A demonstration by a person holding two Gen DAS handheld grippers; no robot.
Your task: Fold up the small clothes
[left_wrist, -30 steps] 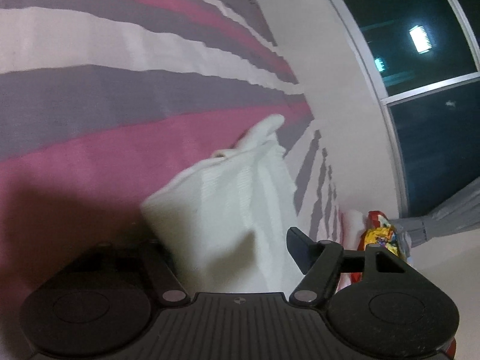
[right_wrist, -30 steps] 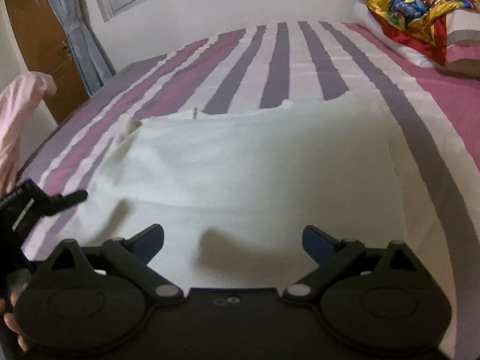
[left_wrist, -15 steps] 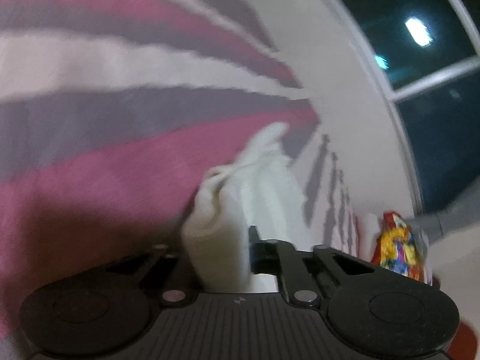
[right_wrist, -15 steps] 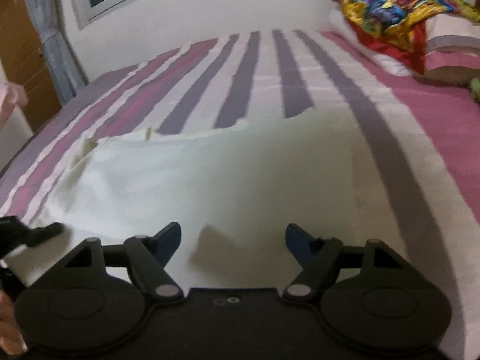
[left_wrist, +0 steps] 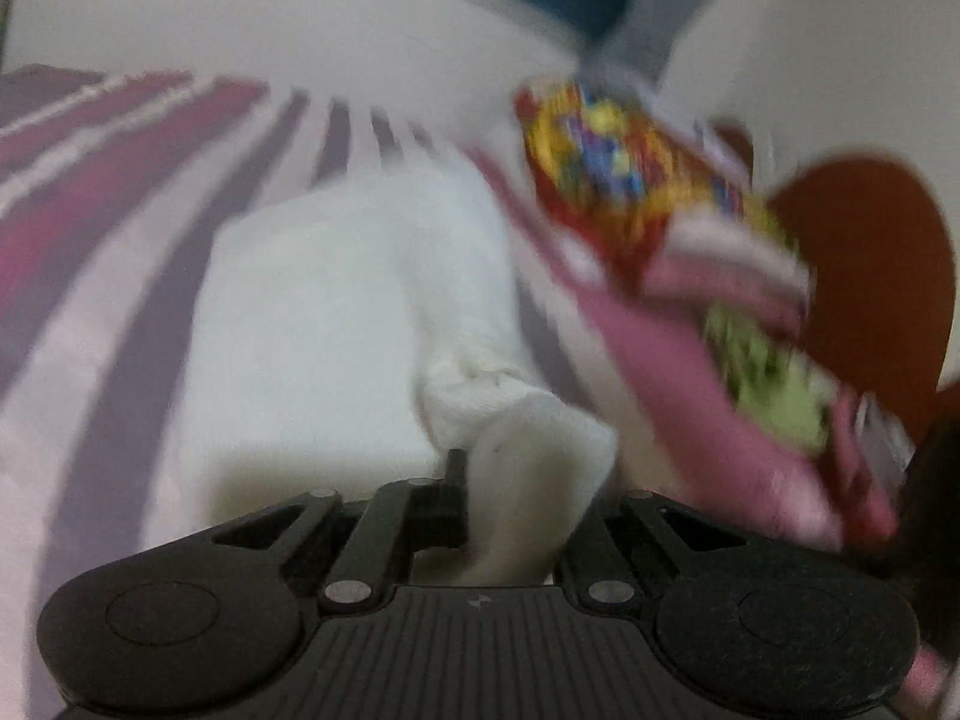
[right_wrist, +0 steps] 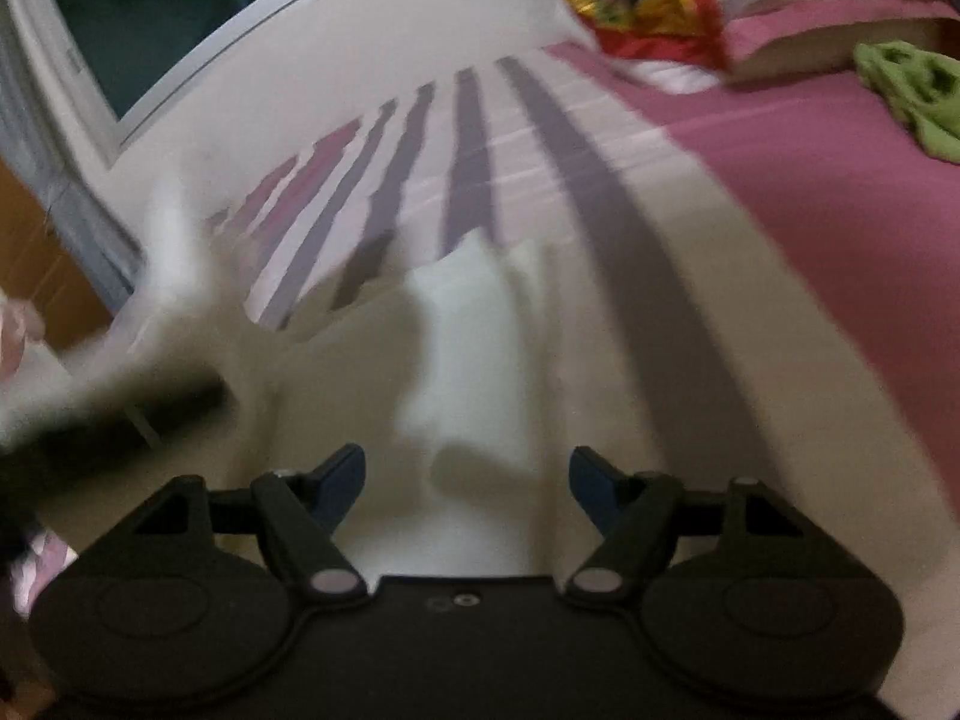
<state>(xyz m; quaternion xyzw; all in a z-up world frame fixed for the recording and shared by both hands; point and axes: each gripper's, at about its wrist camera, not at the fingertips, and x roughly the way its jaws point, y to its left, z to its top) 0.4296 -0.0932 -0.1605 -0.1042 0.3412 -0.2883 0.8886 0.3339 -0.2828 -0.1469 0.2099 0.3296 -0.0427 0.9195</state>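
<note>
Left gripper (left_wrist: pixel 480 498) clamped on a bunched corner of the soft white knit garment (left_wrist: pixel 336 324). Right gripper (right_wrist: pixel 467 474) jaws apart, nothing between. Striped bedsheet (right_wrist: pixel 600 192) beneath; no legible writing.

The white garment (left_wrist: pixel 336 312) is a soft, ribbed-looking piece of cloth spread mostly flat on the striped bed. One corner (left_wrist: pixel 528 438) of it is bunched and lifted clear of the rest, drawn over the flat part. In the right wrist view its far edge (right_wrist: pixel 480 276) lies across the grey and white stripes, blurred.
</note>
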